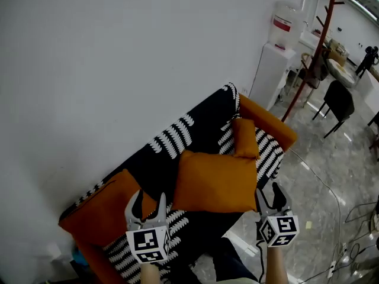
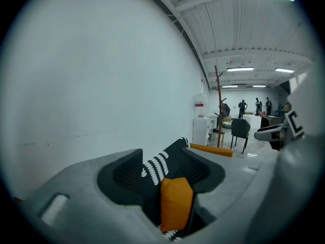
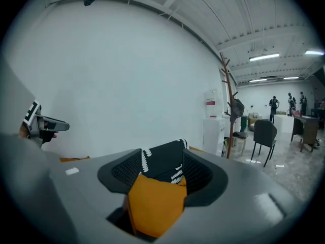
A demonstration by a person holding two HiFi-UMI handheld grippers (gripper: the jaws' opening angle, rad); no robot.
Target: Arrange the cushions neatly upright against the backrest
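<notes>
A large orange cushion (image 1: 216, 182) stands on the sofa seat in the middle and leans toward the black-and-white patterned backrest (image 1: 177, 132). A small orange cushion (image 1: 244, 138) rests further along, near the right armrest (image 1: 269, 123). My left gripper (image 1: 149, 205) hangs open just left of the large cushion; in its own view the left gripper (image 2: 161, 172) frames that cushion (image 2: 176, 202) edge-on, untouched. My right gripper (image 1: 271, 195) is open beside the cushion's lower right corner. In its own view the right gripper (image 3: 161, 172) shows the cushion (image 3: 155, 205) between the jaws, with the pads not pressing it.
A broad orange shape (image 1: 103, 209) lies at the sofa's left end; armrest or cushion, I cannot tell. A white wall runs behind the sofa. A water dispenser (image 1: 278, 52), a coat stand (image 1: 314, 52) and chairs (image 1: 339, 102) stand to the right on glossy floor.
</notes>
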